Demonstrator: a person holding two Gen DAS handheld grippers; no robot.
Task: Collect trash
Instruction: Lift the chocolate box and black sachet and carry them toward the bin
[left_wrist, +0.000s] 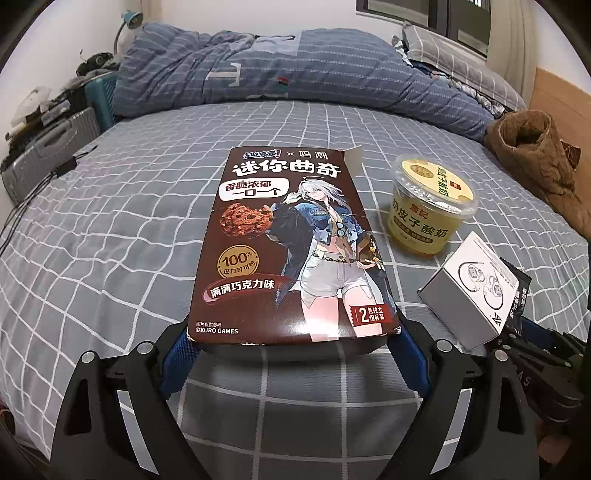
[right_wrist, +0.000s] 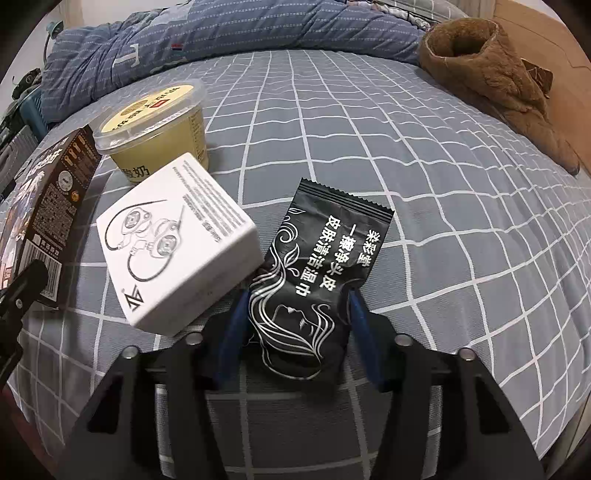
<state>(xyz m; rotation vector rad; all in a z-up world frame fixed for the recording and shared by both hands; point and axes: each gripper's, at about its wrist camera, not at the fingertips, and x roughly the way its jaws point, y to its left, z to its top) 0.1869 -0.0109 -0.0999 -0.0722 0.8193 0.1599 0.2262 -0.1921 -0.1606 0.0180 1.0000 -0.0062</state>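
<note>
Right wrist view showed the black wet-wipe packet (right_wrist: 317, 273) pinched at its lower end between the blue pads of your right hand-held gripper (right_wrist: 295, 328), the foil creased where they pressed and the rest lying out over the checked bed sheet (right_wrist: 443, 184). Just beside it the white earphone box (right_wrist: 173, 243) sat tilted, with the yellow yogurt cup (right_wrist: 155, 122) behind that. Your left hand-held gripper (left_wrist: 291, 343) stood wide, both pads against the sides of the brown cookie box (left_wrist: 288, 243) at its near end, so you looked to be holding it. You seemed to be at the pick-up step, both pieces gripped but not yet carried off. Next you needed a bin or bag; none was in view. The limp packet might have slipped.
</note>
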